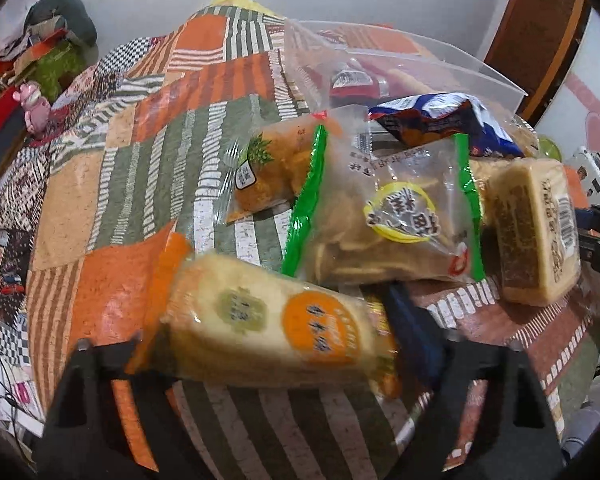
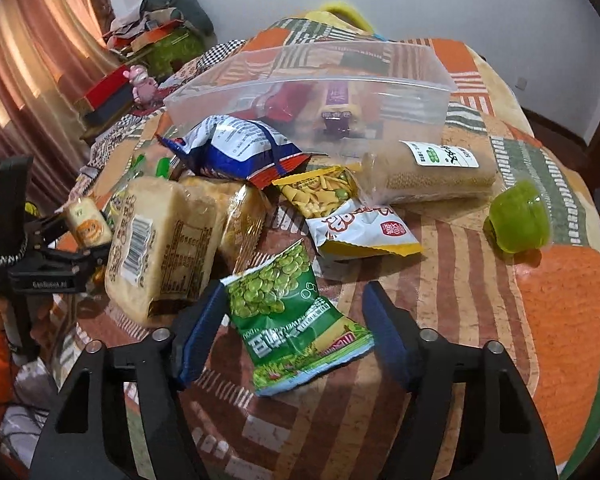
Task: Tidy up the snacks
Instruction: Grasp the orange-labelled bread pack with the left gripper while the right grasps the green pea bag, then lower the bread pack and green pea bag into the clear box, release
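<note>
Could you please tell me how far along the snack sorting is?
Early: the clear bin holds only a few packets. The left hand-held gripper straddles an orange-label cake, the right hand-held gripper a green pea bag. Most snacks, including the jelly cup, remain on the table.

Open patchwork counter (image 1: 112, 184) along the left edge, free for passage. Blocked at the middle by a heap of snack packets (image 2: 204, 208), touching and overlapping. Clear plastic bin (image 2: 300, 92) walling off the far edge behind the heap. Bare stretch toward the right edge, broken only by 1 green jelly cup (image 2: 518, 220).
</note>
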The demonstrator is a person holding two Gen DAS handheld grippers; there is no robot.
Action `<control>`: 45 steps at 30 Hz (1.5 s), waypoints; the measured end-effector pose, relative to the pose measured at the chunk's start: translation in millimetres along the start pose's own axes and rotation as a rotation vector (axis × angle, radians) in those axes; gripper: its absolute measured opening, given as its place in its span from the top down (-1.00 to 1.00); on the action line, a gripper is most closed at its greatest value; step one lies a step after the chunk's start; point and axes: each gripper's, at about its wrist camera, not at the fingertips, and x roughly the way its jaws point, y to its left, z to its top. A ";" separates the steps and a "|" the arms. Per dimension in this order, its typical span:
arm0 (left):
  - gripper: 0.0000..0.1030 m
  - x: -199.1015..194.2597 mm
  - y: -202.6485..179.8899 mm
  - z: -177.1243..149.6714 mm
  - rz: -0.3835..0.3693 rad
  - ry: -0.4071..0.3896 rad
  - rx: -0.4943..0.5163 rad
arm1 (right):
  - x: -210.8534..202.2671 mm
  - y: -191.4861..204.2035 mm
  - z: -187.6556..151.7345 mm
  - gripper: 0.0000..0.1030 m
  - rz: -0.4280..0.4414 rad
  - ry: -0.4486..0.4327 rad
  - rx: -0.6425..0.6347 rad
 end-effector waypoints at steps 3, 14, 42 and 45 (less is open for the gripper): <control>0.02 -4.5 -3.3 -0.2 -0.009 0.004 0.018 | 5.3 0.2 -3.4 0.38 0.013 0.017 0.013; 0.54 -28.8 -4.0 -0.8 -0.004 -0.035 -0.020 | -16.0 -4.8 -2.5 0.49 -0.023 -0.054 0.043; 0.54 -62.4 -39.3 134.3 -0.016 -0.293 0.043 | -55.5 -29.9 101.7 0.48 -0.107 -0.357 0.063; 0.54 -47.1 -37.8 147.4 -0.031 -0.268 0.032 | -41.1 -34.2 112.7 0.48 -0.123 -0.342 0.062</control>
